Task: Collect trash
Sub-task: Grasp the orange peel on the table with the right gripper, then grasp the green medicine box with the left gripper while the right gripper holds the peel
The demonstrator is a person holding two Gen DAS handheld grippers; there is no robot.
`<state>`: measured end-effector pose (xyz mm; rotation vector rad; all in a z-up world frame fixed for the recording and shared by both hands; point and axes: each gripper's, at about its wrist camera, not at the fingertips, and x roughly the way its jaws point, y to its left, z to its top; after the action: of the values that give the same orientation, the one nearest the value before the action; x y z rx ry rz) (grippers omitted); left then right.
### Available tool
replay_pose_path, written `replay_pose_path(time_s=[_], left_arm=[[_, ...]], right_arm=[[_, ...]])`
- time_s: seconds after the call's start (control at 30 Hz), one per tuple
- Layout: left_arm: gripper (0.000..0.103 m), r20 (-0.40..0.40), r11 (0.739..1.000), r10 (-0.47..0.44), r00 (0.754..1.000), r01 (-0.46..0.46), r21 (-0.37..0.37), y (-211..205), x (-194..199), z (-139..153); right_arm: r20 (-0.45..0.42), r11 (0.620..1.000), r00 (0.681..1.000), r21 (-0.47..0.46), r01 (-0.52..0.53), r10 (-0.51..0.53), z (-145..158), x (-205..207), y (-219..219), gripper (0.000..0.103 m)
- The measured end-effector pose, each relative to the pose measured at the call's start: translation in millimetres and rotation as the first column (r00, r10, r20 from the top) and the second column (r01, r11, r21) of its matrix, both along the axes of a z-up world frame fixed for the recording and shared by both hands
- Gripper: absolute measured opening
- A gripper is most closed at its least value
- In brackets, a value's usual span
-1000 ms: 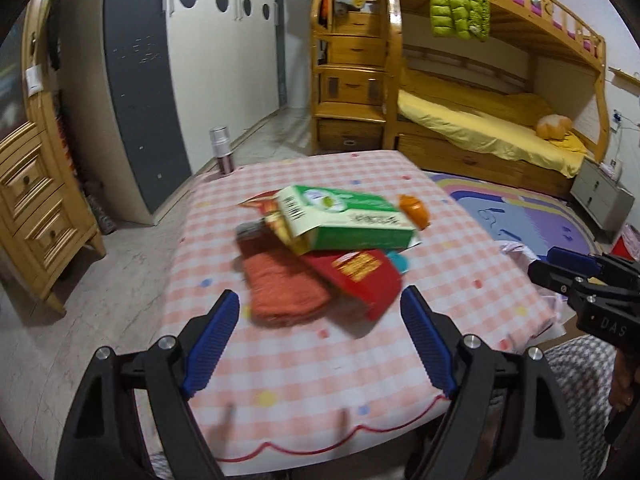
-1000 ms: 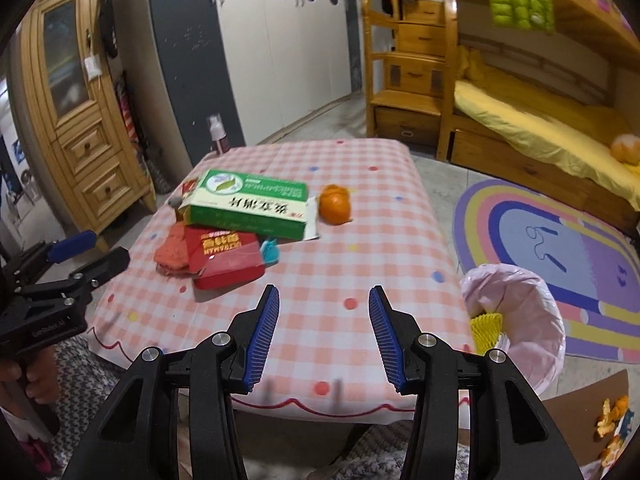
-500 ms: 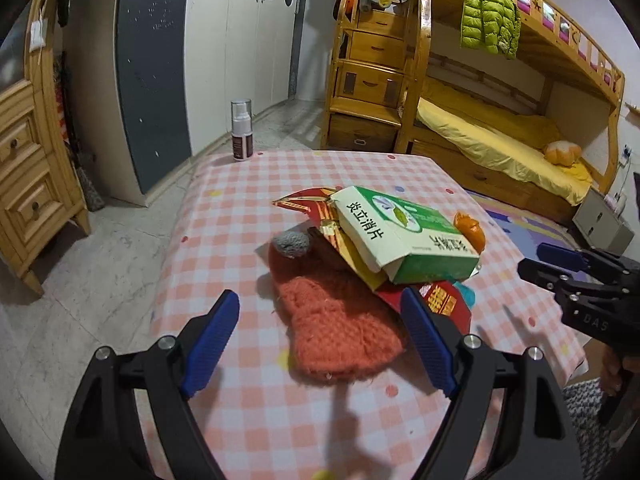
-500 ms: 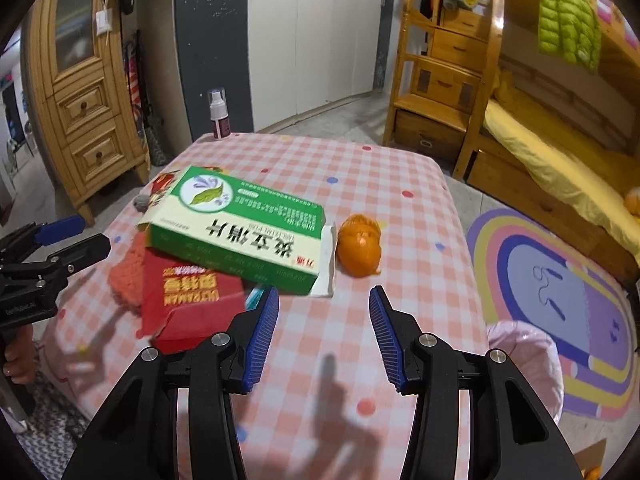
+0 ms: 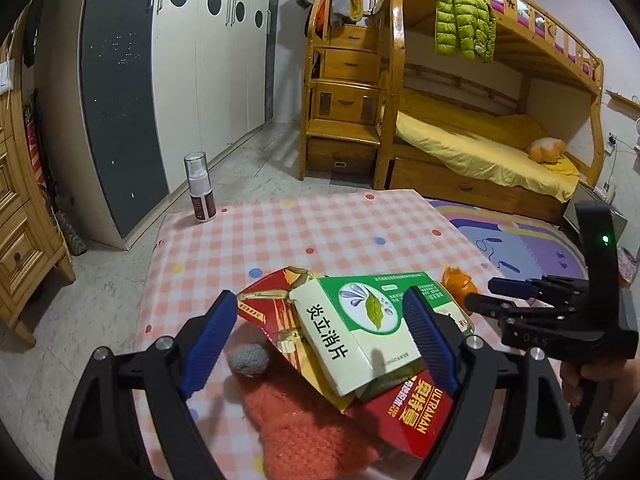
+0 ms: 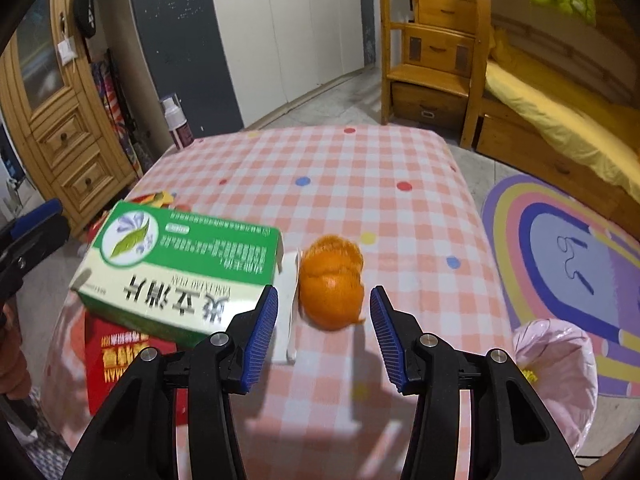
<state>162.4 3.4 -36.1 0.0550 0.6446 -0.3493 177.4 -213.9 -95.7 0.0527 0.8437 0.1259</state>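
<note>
right gripper (image 6: 323,314) jaws spread, empty, lined up just short of the orange peel (image 6: 331,282), which lies just right of the green box (image 6: 182,264). left gripper (image 5: 318,344) wide open over that box. approach step; next, i'd guess, ease in and pinch the peel.

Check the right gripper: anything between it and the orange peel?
Nothing visible. The right gripper is open and lined up on the orange peel, which sits just beyond the fingertips on bare tablecloth. The green box and a white piece lie beside the peel, close to the left finger, not in the path.
</note>
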Motion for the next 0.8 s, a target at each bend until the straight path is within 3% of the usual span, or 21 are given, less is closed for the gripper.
replay_pose_path(time_s=[0.13,0.23,0.3,0.4,0.53,0.8], left_arm=[[0.082,-0.003,0.998,0.028,1.000,-0.027,0.055,3,-3,-8],[0.082,-0.010,0.996,0.038,0.999,-0.037,0.080,6,-4,-12],[0.082,-0.017,0.997,0.031,0.999,-0.030,0.066,8,-6,-11],[0.082,-0.016,0.999,0.002,1.000,-0.002,0.050,8,-15,-12],[0.081,-0.008,0.995,-0.072,0.997,0.072,0.076,-7,-27,-15],[0.072,-0.085,0.989,-0.138,0.987,0.141,0.032,-28,-22,-25]], right_arm=[[-0.046,0.999,0.999,-0.036,0.020,-0.022,-12,17,2,0.048],[-0.050,0.999,0.999,-0.045,0.010,-0.012,-14,20,3,0.023],[-0.025,0.996,0.999,-0.084,0.021,-0.023,-9,13,6,0.018],[0.020,0.991,0.999,-0.130,0.041,-0.039,0,-3,6,0.017],[0.060,0.992,0.997,-0.107,0.062,-0.056,10,-23,-5,0.017],[0.050,0.996,0.997,-0.063,0.068,-0.065,9,-49,-23,0.017]])
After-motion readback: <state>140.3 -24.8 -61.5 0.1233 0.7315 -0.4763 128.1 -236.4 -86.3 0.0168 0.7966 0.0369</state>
